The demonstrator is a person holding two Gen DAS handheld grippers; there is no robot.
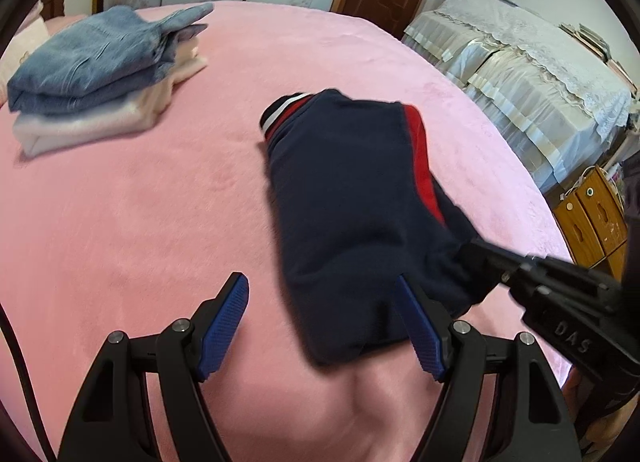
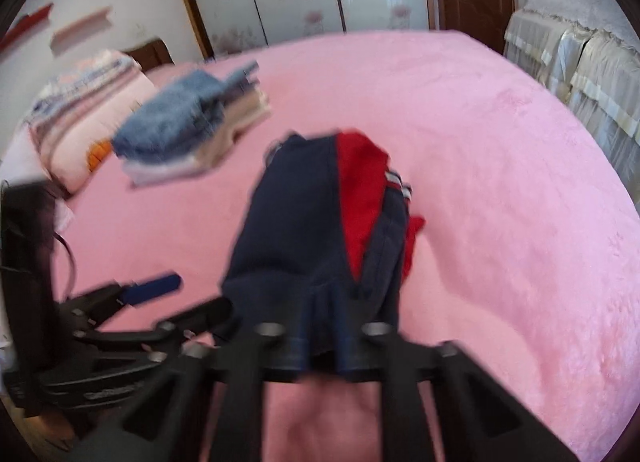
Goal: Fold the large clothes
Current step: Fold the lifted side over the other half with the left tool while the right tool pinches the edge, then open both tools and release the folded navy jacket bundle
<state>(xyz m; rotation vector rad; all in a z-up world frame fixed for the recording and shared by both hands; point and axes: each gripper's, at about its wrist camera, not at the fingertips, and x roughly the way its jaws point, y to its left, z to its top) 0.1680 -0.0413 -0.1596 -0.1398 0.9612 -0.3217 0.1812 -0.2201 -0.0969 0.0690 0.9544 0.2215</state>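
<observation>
A folded navy garment with red panels [image 1: 352, 198] lies on the pink bed [image 1: 120, 202]. Its near end reaches between the blue-padded fingers of my left gripper [image 1: 319, 278], which stands open; neither pad presses on the cloth. From the right, my right gripper [image 1: 470, 252] comes in and is shut on the garment's near right corner. In the right wrist view the navy garment [image 2: 304, 230] bunches into my right gripper [image 2: 320, 342], whose fingertips are buried in the fabric. My left gripper [image 2: 188, 296] shows open at the lower left.
A stack of folded clothes [image 1: 92, 58] with jeans on top sits at the bed's far left, with a striped folded quilt [image 2: 80, 110] behind it. Lace-covered furniture [image 1: 520, 74] and a wooden cabinet [image 1: 592, 214] stand off the bed's right edge.
</observation>
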